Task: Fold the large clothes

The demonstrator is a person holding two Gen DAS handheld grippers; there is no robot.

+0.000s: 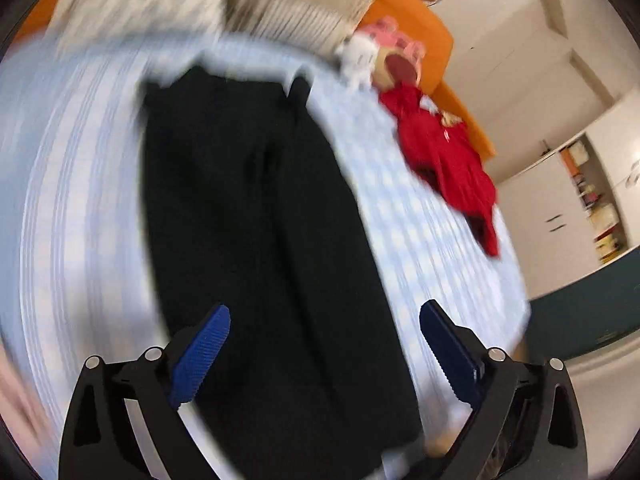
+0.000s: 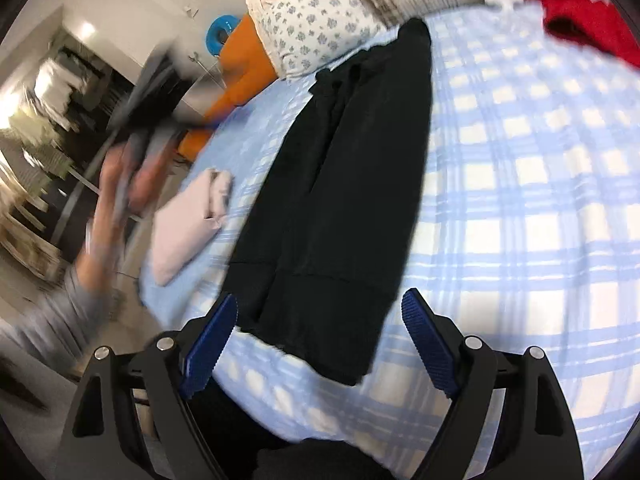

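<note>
A bed (image 2: 540, 184) covered in a blue-and-white checked sheet is being used as the work surface here, with an orange headboard (image 1: 416, 12) at the far end and a flower-print pillow (image 2: 312, 20) propped against it. White wardrobe doors (image 1: 532, 80) and a shelf of books (image 1: 600, 216) are being shown off to the side in the left wrist view, pretty smeared by blur.

The black garment (image 2: 340, 184) is lying flat on the sheet, folded lengthwise into 1 long narrow strip. Its long axis is running from the near edge of the bed up toward the pillows, with the near end lying close to the bed's near edge.

A red garment (image 1: 452, 168) is bunched near the headboard, well apart from the black one, and a folded pale pink piece (image 2: 188, 220) is sitting just beside the black strip near the bed's edge. A white plush toy (image 1: 360, 60) is parked up by the pillows.

The left gripper (image 1: 324, 320) is being held above the black strip with its jaws wide apart, nothing between them. The right gripper (image 2: 320, 312) is also spread open over the near end of the garment, nothing clamped. A blurred hand (image 2: 124, 168) with a grey sleeve is being caught at the left in the right wrist view.
</note>
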